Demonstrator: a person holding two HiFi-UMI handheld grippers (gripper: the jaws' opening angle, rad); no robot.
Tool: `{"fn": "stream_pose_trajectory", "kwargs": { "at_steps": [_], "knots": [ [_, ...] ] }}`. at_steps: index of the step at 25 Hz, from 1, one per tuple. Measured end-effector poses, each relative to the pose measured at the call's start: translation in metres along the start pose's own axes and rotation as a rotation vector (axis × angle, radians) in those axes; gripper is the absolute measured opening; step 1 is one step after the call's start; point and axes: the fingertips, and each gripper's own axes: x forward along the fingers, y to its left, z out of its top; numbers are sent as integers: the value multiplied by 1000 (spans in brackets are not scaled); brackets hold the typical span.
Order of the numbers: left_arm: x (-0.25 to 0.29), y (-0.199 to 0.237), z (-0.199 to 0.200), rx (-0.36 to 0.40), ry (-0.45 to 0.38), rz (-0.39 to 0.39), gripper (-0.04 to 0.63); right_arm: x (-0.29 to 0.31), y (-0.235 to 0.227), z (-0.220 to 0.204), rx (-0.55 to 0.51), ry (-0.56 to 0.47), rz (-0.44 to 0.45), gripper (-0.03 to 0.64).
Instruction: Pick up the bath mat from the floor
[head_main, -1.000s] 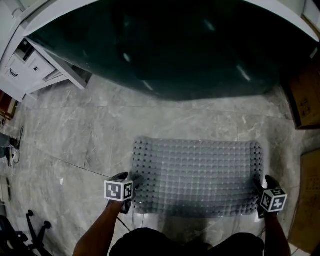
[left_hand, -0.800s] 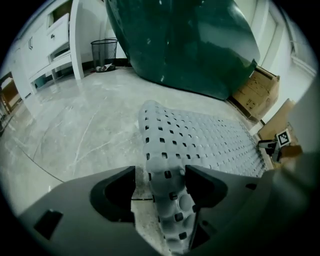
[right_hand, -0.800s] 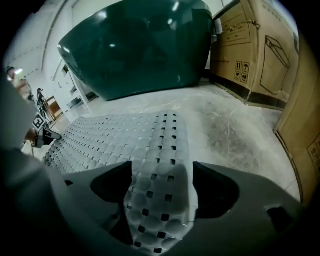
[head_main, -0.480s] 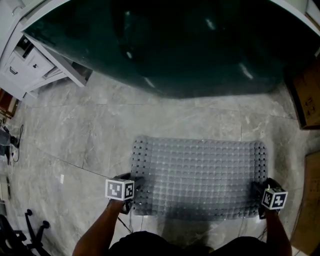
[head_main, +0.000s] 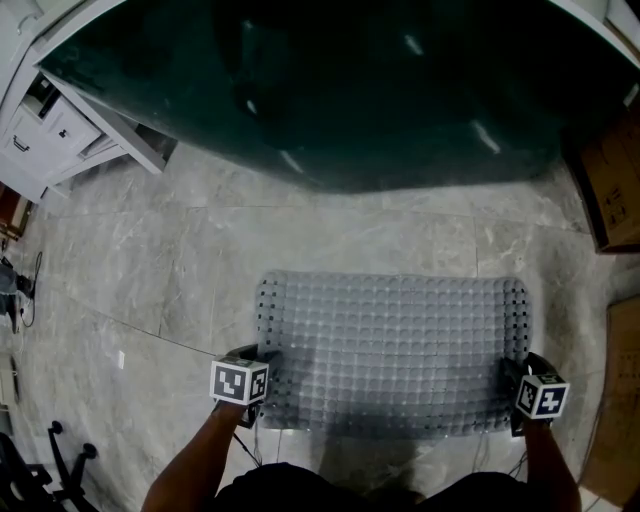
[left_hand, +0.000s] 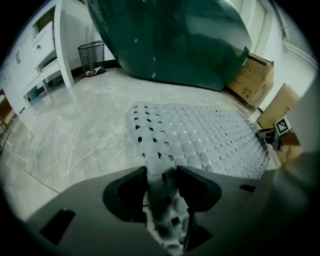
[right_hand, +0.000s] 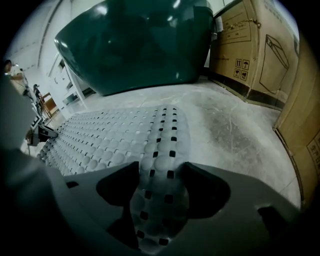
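On the floor (head_main: 150, 260), in front of the bathtub (head_main: 350, 90): the bath mat (head_main: 390, 350) is lying spread out with one long side toward the person, and almost all of its bumpy, perforated surface is resting on the tiles.
Left claw (left_hand: 161, 172): its jaws are closing on the near left corner of the mat. In the left gripper view a narrow strip of the mat is standing up between them and is touching both inner faces.
Right claw (right_hand: 159, 170): its jaws are closing on the near right corner. In the right gripper view a wider band of the mat is running up between them and is pressing against both sides.
Near edge: it is being gathered into a raised fold at each corner, while the stretch between the two claws is lying low on the floor.
Far edge: it is lying flat, apart from the bathtub, with bare tile showing between them.
Done so far: both claws are placed at the near corners, and the pinch on each corner is being made.
Left to do: by these views, the lift itself is not yet happening. The mat is waiting to be raised clear of the floor, most likely with both corners going up together so that it is hanging evenly.
Surroundings: cardboard boxes (head_main: 615, 190) are standing at the right, and a white cabinet (head_main: 40, 140) is standing at the upper left, both well apart from the mat.
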Motion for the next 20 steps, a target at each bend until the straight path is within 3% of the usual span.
{"fn": "stream_pose_trajectory", "kwargs": {
  "at_steps": [3,10,20],
  "knots": [
    [-2,-3,3,8,-17,-5,164,0,12,0,-32,10,17,195],
    [-13,-17,18,14,-93,-49,78,-10,34,11,-68,-34,78,67],
    [-51,-33,40,48,-199,-39,51,-47,52,32,-85,-133,127,54]
  ]
}}
